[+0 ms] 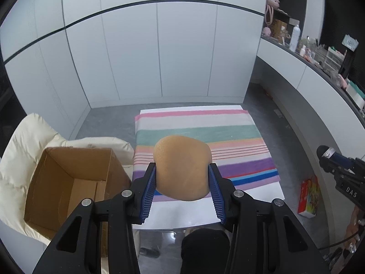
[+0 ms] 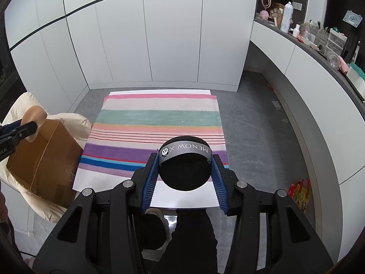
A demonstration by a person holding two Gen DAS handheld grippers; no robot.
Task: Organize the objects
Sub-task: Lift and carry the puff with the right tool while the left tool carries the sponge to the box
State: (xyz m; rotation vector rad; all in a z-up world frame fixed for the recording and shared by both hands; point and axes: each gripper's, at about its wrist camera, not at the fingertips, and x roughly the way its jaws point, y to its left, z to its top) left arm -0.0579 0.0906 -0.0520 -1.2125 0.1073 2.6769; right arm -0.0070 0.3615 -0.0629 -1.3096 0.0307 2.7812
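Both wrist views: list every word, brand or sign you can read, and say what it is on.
"MENOW X", upside down beside a small skull mark: grey band on the black puff.
"DAS": right gripper, left wrist view.
"ot.AI", cut off: left gripper, right wrist view.
Red box on floor: unreadable.

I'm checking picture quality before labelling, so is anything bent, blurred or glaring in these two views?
Left wrist view: fisheye bends the cabinet wall; the tan pad is sharp. Right wrist view: same bending, dark corners, mild glare on the white table; the black pad is sharp.
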